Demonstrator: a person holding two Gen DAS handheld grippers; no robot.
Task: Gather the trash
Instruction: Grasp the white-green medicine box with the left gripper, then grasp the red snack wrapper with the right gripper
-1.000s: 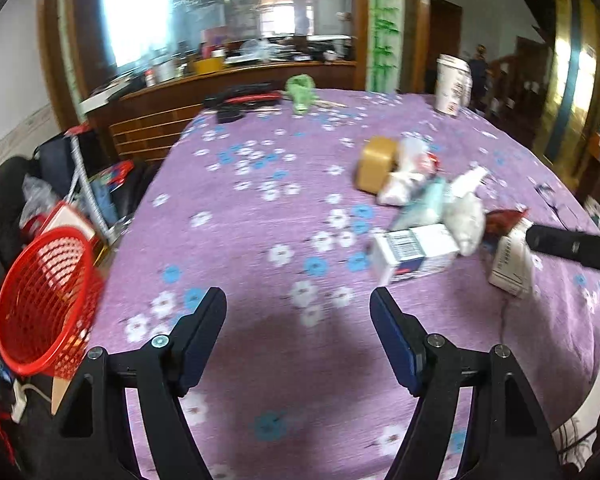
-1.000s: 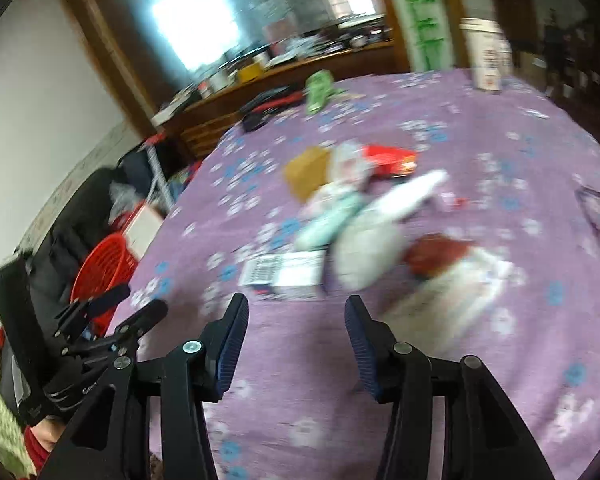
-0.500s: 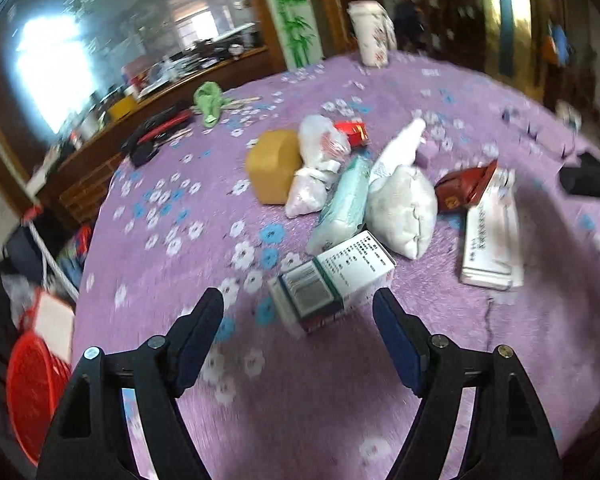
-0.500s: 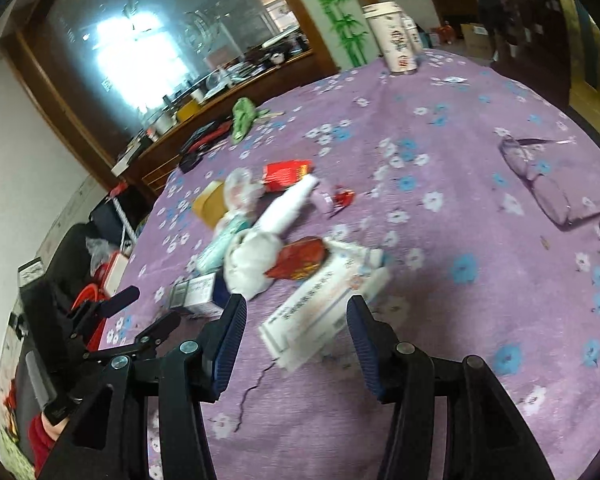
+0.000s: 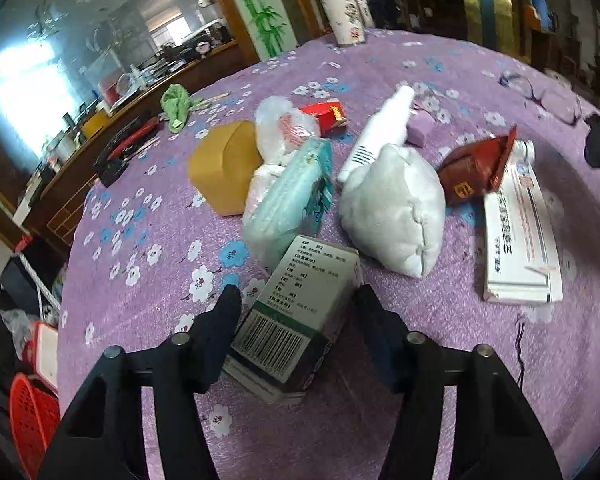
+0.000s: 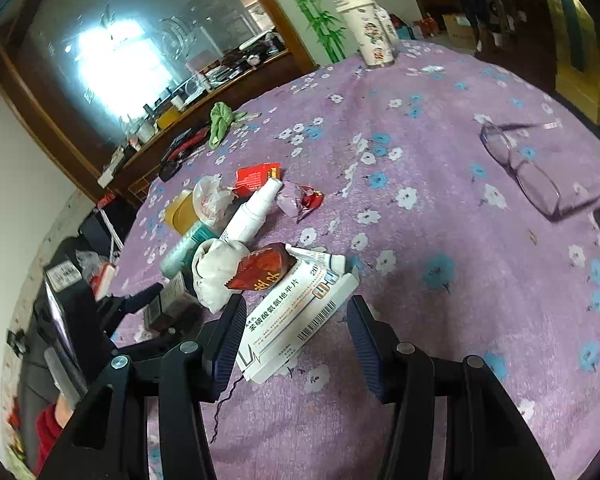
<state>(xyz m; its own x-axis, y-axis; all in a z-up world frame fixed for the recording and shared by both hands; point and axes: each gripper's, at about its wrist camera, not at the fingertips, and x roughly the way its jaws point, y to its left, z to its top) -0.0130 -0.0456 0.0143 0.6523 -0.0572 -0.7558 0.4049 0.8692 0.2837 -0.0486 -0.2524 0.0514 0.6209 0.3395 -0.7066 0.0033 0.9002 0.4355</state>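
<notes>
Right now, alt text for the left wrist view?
Open left tongs straddle a barcoded medicine box on a purple floral tablecloth; beyond it lie a white pouch, teal packet and yellow box.

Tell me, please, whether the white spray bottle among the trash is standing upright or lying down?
Lying down: the white spray bottle rests on its side on the purple flowered tablecloth, its capped end pointing away.

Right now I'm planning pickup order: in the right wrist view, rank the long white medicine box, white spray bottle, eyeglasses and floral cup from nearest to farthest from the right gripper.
1. Long white medicine box, between the open right gripper's fingers.
2. White spray bottle, ahead, slightly left.
3. Eyeglasses, far right.
4. Floral cup, at the table's far edge.
</notes>
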